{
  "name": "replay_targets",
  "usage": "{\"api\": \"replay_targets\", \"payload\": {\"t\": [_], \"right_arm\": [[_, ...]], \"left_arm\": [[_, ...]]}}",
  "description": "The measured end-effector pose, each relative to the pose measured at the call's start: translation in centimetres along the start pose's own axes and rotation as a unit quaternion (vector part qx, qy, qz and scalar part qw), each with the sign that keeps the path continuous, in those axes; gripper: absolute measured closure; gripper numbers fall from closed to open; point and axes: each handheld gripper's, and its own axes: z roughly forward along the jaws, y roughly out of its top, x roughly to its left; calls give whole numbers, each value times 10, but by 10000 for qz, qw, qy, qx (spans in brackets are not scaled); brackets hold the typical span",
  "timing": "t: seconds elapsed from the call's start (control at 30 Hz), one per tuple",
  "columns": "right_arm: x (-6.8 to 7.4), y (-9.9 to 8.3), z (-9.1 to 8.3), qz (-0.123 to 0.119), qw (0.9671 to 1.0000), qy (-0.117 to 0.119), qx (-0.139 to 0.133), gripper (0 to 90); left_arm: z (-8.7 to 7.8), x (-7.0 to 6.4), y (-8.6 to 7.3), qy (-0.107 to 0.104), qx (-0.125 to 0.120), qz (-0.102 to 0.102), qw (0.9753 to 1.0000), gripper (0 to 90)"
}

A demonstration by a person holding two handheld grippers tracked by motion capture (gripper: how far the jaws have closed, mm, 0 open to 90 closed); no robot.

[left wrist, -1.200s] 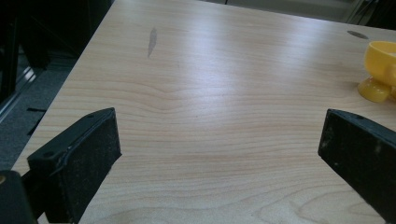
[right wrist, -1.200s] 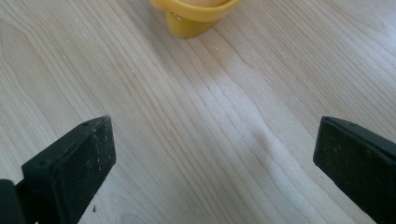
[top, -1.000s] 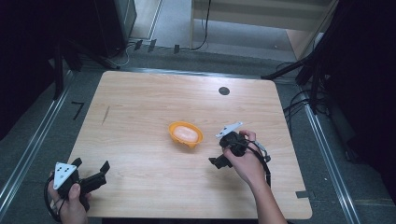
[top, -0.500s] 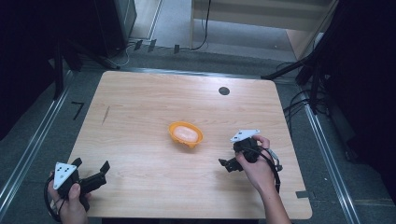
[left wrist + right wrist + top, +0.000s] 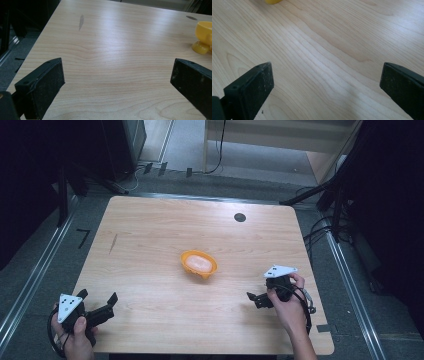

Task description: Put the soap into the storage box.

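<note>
The right gripper sits low over the near right part of the wooden table, held in the person's right hand, with its jaws spread wide and nothing between them; in the right gripper view only bare wood grain lies between the two black pads. The left gripper rests at the near left corner of the table in the left hand, its jaws likewise wide apart and empty, bare wood between them in the left gripper view.

Ahead of the right gripper and off to its left, well apart from it, stands one orange bowl near the middle of the table, upright, with something pale inside that cannot be made out. From the left gripper the bowl lies far forward and to the right, showing as a yellow cup shape on a small foot at the edge of that view. Nothing stands between either gripper and the bowl.

Beyond the bowl, toward the far edge, is one small dark round spot in the tabletop. Far ahead of the left gripper there is one short dark streak on the wood. Each gripper carries one grey three-cornered plate with dark dots. No writing or brand can be read anywhere.
</note>
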Motion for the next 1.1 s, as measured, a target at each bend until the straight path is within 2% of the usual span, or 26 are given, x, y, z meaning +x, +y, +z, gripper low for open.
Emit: {"api": "replay_targets", "payload": {"t": [0.47,0.67,1.1], "right_arm": [[-13,-33,-14,274,9989,-202,-323,0],[-20,-46,-23,312,9976,-256,-567,0],[-32,-77,-36,548,9956,-445,-618,0]], "left_arm": [[0,-1,0,11,28,29,10000,0],[0,-1,0,12,28,31,10000,0],[0,-1,0,13,20,39,10000,0]]}}
